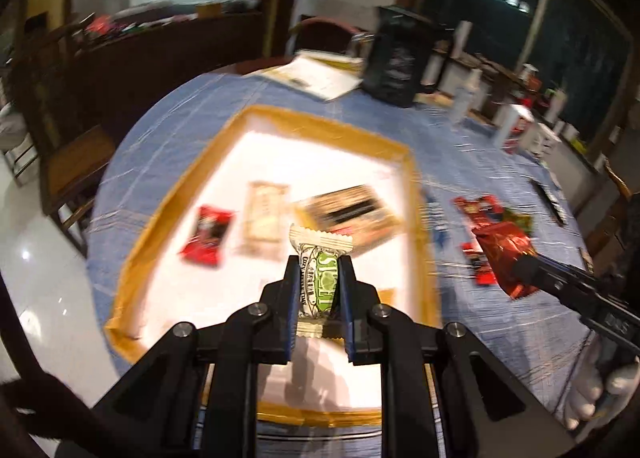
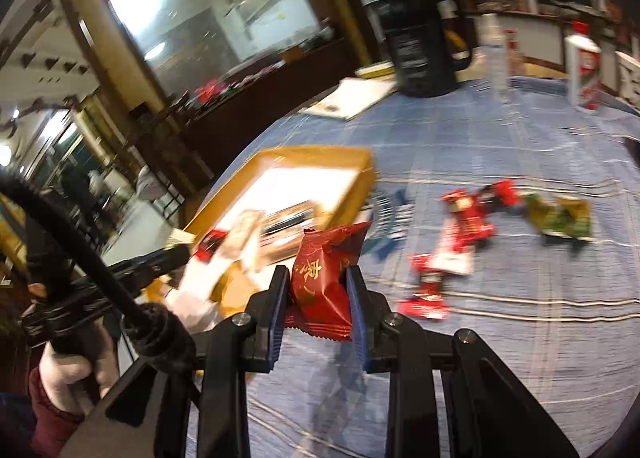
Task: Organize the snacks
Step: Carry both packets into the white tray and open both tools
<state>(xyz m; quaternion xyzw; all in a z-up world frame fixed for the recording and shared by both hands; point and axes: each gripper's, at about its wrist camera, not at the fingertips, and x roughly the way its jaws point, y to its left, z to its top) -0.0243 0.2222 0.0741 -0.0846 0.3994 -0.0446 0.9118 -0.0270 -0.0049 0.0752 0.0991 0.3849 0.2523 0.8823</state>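
Note:
My left gripper (image 1: pixel 320 272) is shut on a white and green snack packet (image 1: pixel 322 282), held over the gold-rimmed white tray (image 1: pixel 256 114). Inside the tray lie a red packet (image 1: pixel 208 236), a beige packet (image 1: pixel 264 224) and a dark striped packet (image 1: pixel 348 214). My right gripper (image 2: pixel 318 282) is shut on a dark red snack packet (image 2: pixel 324 290) above the blue cloth, right of the tray (image 2: pixel 224 194). That red packet (image 1: pixel 506 254) also shows at the right in the left wrist view. Loose red snacks (image 2: pixel 460 226) and a green packet (image 2: pixel 560 216) lie on the cloth.
A black jug (image 2: pixel 420 46), papers (image 2: pixel 352 98), a clear bottle (image 2: pixel 494 54) and a white bottle (image 2: pixel 584 66) stand at the table's far side. Wooden chairs (image 1: pixel 76 174) stand left of the round blue-clothed table (image 1: pixel 500 338). A white-gloved hand (image 2: pixel 68 374) holds the left tool.

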